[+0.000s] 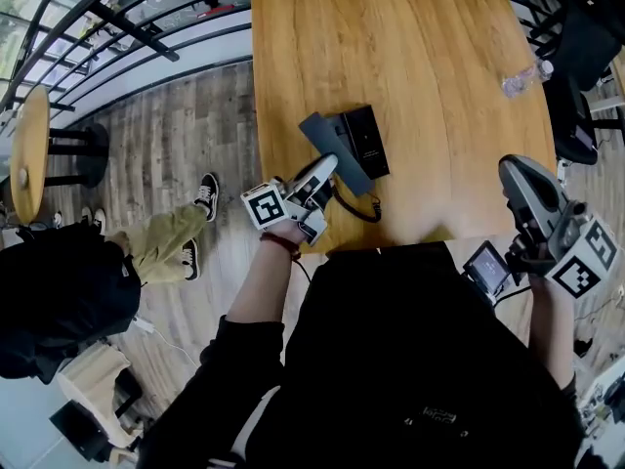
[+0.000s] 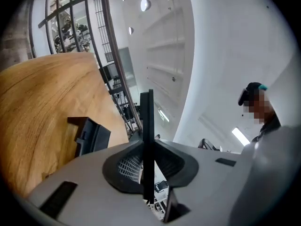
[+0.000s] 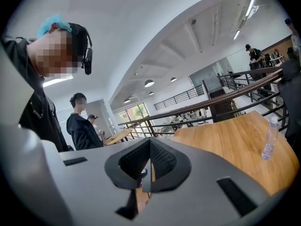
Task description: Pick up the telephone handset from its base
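Observation:
A black telephone base lies near the wooden table's front edge, and it shows low at the left in the left gripper view. The dark grey handset is tilted over the base's left side, its cord looping down towards the table edge. My left gripper is shut on the handset, which stands edge-on as a thin dark strip between the left gripper's pads, above the tabletop. My right gripper hovers off the table's front right corner; the right gripper pads meet with nothing between them.
A plastic water bottle stands at the table's right edge, also seen in the right gripper view. A seated person's legs and sneakers are left of the table. A round side table and black railing lie beyond.

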